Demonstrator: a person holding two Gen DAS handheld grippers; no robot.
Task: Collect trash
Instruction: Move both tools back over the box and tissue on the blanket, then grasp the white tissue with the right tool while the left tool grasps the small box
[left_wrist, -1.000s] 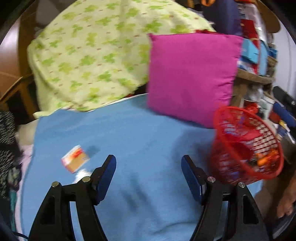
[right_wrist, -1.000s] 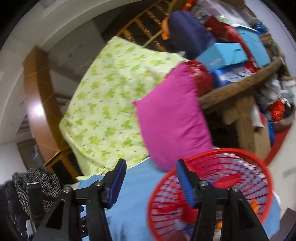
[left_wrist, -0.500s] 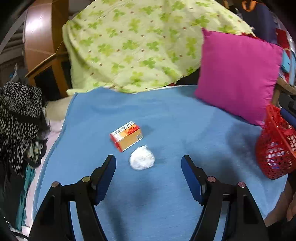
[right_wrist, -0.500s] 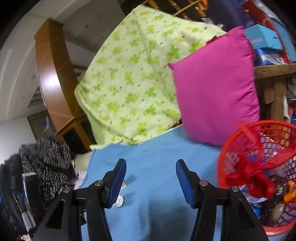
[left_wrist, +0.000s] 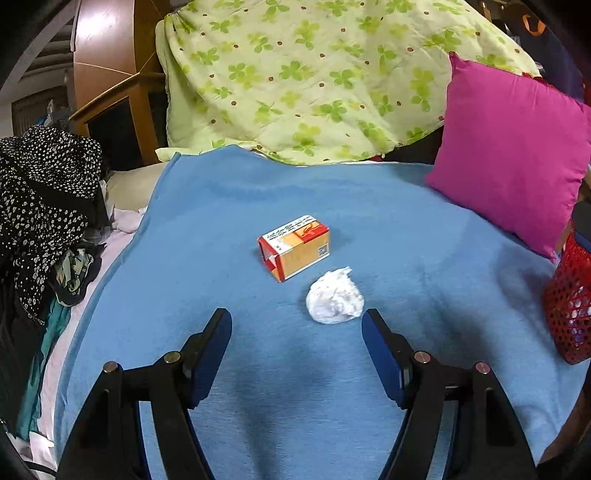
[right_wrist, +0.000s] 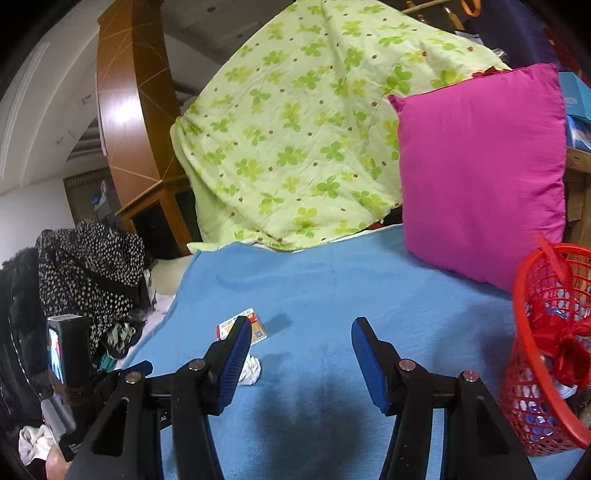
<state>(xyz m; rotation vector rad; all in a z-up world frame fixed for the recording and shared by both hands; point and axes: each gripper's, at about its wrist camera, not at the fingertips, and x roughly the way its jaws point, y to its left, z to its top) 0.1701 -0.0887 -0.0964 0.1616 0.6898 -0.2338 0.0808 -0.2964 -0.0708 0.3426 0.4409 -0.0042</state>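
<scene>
- A small cardboard box (left_wrist: 293, 246) — orange and red with a white printed top — lies on its side on the blue blanket (left_wrist: 229, 206), one end flap open toward 7 o'clock.
- A crumpled white paper ball (left_wrist: 335, 296), lumpy and roundish, sits just beside the box at its 5 o'clock; whether they touch I cannot tell.
- The left hand-held gripper (left_wrist: 296, 323) is released, its blue-padded black fingers spread wide, with the paper ball just ahead of the gap, near the right finger.
- The right hand-held gripper (right_wrist: 301, 332) is likewise released and holds nothing; in its view the box (right_wrist: 255, 328) and paper ball (right_wrist: 250, 370) peek out from behind its left finger.
- A red plastic mesh basket (right_wrist: 546, 354) stands at 3 o'clock on the blanket's edge, with a crumpled red bag (right_wrist: 561, 339) and other scraps inside.
- The blanket is soft and fuzzy, spread flat over the bed.
- A magenta square pillow (left_wrist: 513, 158) leans upright at 2 o'clock — smooth fabric.
- A quilted pale-green cover with clover print (left_wrist: 314, 74) is heaped at 12 o'clock.
- Black white-dotted clothing (left_wrist: 40, 203) is piled at 9 o'clock.
</scene>
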